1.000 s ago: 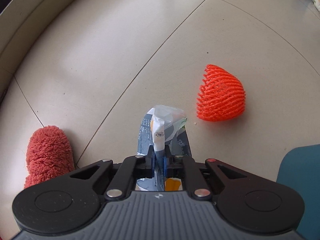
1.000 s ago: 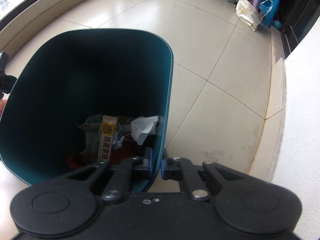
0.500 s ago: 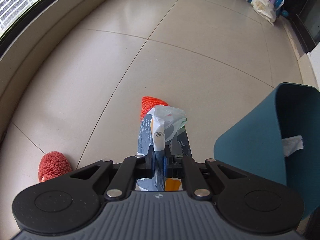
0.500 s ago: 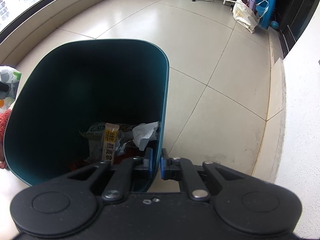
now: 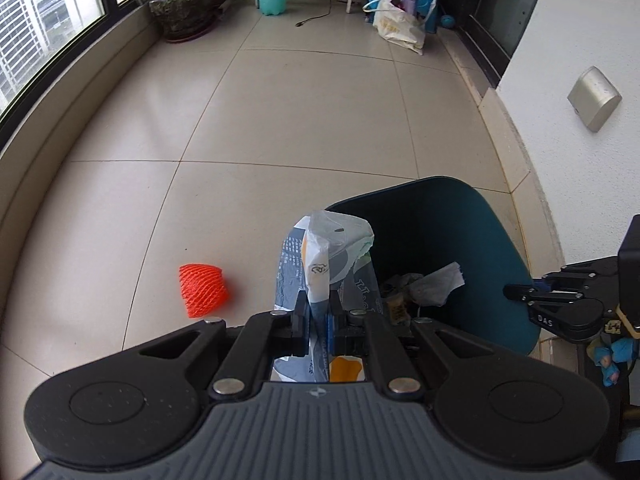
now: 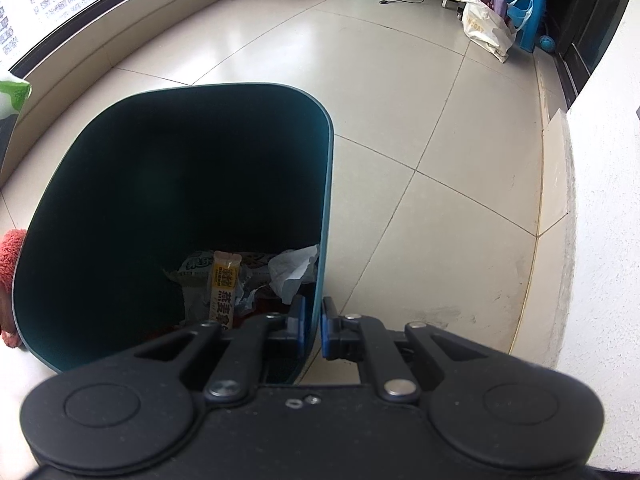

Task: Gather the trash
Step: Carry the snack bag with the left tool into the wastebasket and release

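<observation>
Lifted wrapper (image 5: 320, 264) now overlaps bin (image 5: 460, 232) — red fluffy thing (image 6: 10, 248) cut off.

A home balcony: tiled floor (image 5: 320, 120), potted plant (image 5: 184, 8), high-rise window view (image 5: 36, 28)

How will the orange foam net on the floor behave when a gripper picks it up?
The orange foam net is an open mesh sleeve, so it is probably very light and squashes between the fingers. It lies on its side with a rounded shape, so a push may roll or slide it on the smooth tile floor.
</observation>
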A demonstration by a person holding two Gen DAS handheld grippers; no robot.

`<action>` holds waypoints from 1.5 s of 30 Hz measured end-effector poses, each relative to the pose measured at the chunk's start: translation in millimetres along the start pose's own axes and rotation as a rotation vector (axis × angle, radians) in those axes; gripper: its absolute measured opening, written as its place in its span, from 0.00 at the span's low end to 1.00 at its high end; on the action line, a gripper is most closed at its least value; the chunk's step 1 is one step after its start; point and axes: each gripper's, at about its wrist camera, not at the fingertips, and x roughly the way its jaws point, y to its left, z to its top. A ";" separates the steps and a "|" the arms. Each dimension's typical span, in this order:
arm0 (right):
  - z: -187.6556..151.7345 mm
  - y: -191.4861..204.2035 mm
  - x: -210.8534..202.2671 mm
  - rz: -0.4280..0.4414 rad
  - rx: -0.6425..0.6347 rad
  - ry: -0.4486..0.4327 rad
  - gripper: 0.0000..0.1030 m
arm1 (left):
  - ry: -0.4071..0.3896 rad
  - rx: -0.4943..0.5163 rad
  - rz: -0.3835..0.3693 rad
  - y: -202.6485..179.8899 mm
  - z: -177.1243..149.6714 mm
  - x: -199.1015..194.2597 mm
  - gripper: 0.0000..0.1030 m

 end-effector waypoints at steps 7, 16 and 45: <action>-3.2 -0.9 -5.4 0.010 -0.002 -0.019 0.06 | 0.027 0.108 -0.044 -63.5 10.8 23.0 0.07; -6.3 -2.5 -6.1 0.019 -0.003 -0.026 0.06 | 0.139 0.135 -0.011 -93.3 8.6 86.8 0.07; -6.0 -8.9 -8.8 0.042 0.006 -0.029 0.07 | 0.333 0.029 -0.098 -96.1 -12.8 167.8 0.28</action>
